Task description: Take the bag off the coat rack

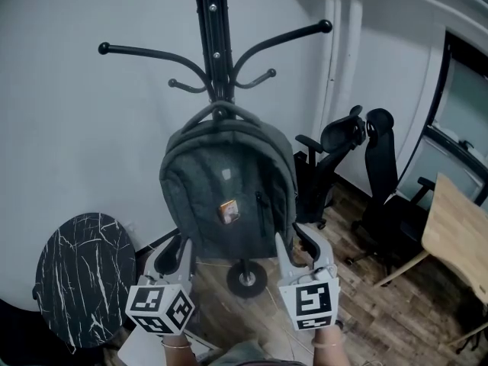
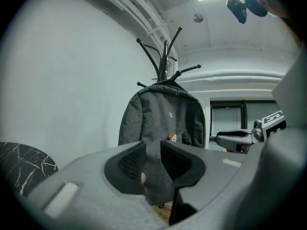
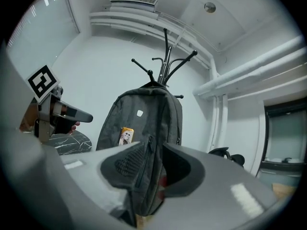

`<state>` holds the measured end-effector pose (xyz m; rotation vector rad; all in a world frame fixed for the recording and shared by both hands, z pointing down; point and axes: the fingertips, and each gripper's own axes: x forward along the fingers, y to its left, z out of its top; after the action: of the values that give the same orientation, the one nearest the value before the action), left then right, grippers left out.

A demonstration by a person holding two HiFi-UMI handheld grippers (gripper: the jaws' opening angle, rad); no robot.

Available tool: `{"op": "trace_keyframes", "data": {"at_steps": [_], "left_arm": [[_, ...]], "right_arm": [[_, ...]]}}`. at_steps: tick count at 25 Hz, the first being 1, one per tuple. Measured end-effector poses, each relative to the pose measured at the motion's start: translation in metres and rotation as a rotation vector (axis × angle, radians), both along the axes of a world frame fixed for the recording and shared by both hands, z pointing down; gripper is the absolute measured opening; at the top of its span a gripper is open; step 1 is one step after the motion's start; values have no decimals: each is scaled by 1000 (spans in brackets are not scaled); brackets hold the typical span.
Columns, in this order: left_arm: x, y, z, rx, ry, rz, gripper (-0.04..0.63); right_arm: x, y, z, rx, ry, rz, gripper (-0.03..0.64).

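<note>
Floor: dark wood planks (image 1: pixel 381 311), with a pale wall (image 1: pixel 69 128) behind.
Bag: one grey bag (image 1: pixel 227 197) hangs by its top loop from the one coat rack (image 1: pixel 216 44).
Left gripper (image 1: pixel 174 245): jaws apart, by the bag's lower left corner.
Right gripper (image 1: pixel 297 242): jaws apart, with the bag's right side showing in the gap.
Left edge: one round marble slab (image 1: pixel 82 277) leans close by.
Right edge: two office chairs (image 1: pixel 335 158) and one wooden table (image 1: pixel 457 235).

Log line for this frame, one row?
bag: hanging on coat rack | left gripper: open, empty | right gripper: open, empty | stage: pre-grasp
</note>
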<state>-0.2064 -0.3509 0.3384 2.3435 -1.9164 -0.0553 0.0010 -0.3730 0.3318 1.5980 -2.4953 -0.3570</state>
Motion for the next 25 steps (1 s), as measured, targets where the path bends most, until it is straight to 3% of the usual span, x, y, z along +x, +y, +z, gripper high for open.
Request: {"op": "trace_keyframes", "data": {"at_steps": [11,25], "left_arm": [[-21,-31,17,-53,8,-11,149],[-35,-65,44,-136,19,7,187]], "right_arm": [[7,-28,13,-20,31,46,163],[17,-64,40,-117,-9,65,209]]}}
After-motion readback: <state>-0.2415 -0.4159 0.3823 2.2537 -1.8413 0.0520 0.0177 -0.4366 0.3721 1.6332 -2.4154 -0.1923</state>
